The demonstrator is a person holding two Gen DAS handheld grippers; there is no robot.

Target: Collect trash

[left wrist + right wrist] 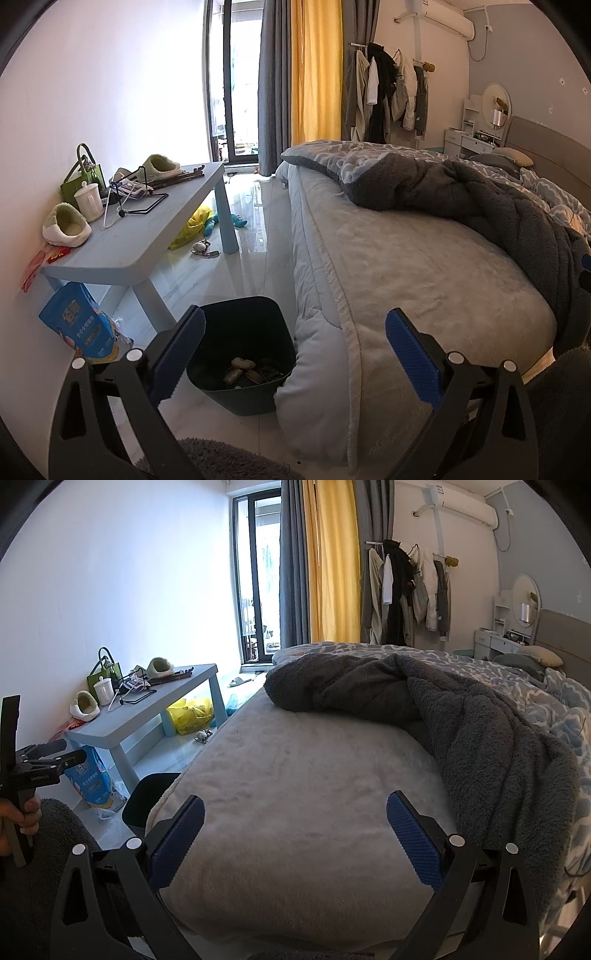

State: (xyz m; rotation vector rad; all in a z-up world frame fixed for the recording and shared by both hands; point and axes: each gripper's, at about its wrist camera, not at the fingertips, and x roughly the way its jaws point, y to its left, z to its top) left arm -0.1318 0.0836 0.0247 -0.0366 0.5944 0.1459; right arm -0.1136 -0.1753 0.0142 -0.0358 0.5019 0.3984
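Observation:
A dark trash bin point(258, 317) stands on the floor against the bed's corner, with several scraps of trash point(245, 371) in its bottom. My left gripper point(295, 354) is open and empty, held above the bin and the bed's edge. My right gripper point(295, 834) is open and empty over the grey bed cover point(303, 775). The bin's rim point(147, 790) shows at the lower left of the right wrist view, where the left gripper's body point(40, 764) and the hand holding it also appear.
A light blue low table point(155, 229) along the left wall carries slippers point(66, 225), a white cup point(88, 201) and a green bag point(79, 177). A blue package point(79, 325) leans under it. A yellow bag point(194, 225) and small items lie on the floor. A dark blanket point(461, 192) lies on the bed.

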